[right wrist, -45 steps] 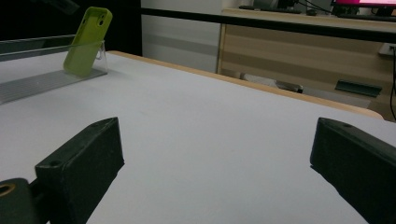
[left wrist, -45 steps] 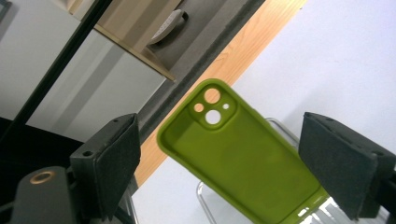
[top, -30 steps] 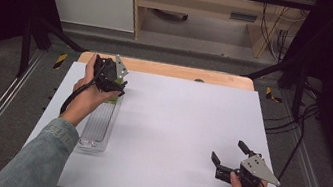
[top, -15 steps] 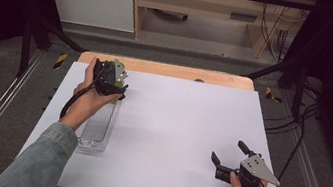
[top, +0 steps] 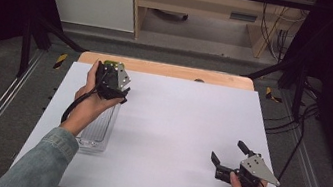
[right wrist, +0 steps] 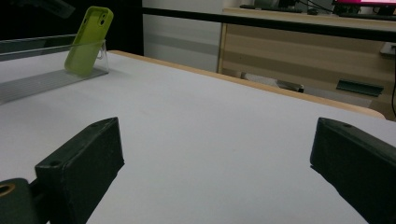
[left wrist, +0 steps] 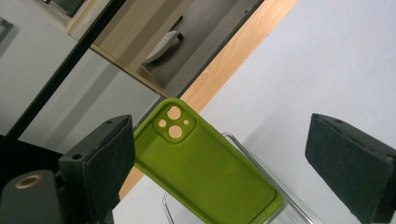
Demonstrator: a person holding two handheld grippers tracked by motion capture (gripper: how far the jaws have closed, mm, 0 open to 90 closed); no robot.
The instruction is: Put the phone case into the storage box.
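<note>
Resting near our edge of the white table (top: 172,140), our right claw (top: 229,154) gapes, holding nothing. Farther off, our left claw (top: 116,96) spreads wide above a green phone case (left wrist: 205,168) leaning upright in a clear tray (top: 97,133).

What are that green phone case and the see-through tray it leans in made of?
The green phone case looks like soft matte silicone or rubbery plastic: dull, even surface, rounded moulded edges. The tray seems clear hard plastic, perhaps acrylic: transparent, with glinting edges and a ribbed floor.
</note>
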